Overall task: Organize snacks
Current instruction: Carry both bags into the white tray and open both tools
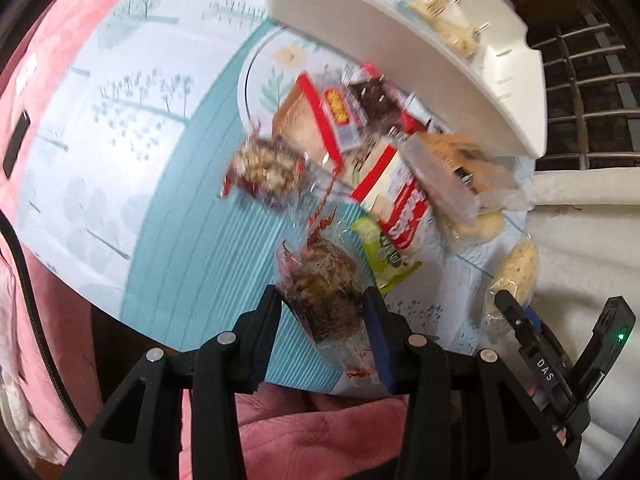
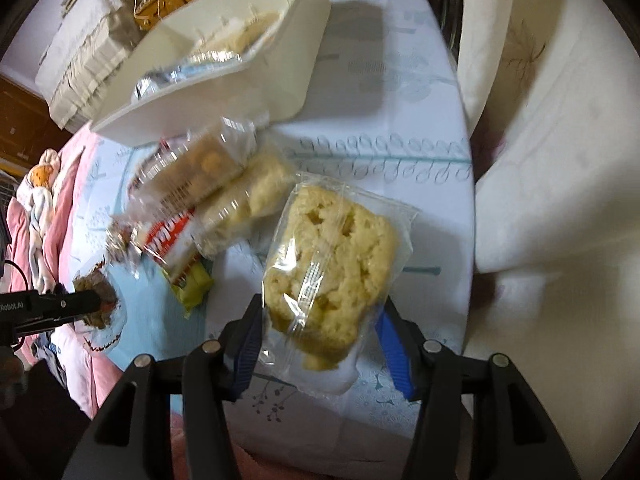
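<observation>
Left gripper (image 1: 324,312) is clamped on a dark wrapped nut cake (image 1: 320,280), right gripper (image 2: 320,320) on a pale wrapped rice cake (image 2: 332,264); both are judged lifted mid-transfer, and placing into the white organizer tray (image 2: 280,76) is called for next

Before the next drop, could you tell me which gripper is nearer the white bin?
Cannot tell. The left gripper and right gripper both sit below the white bin, beyond the snack pile.

Patterned tablecloth (image 2: 400,128) under white tray (image 2: 288,80) and heaped snack packets (image 1: 384,176).
</observation>
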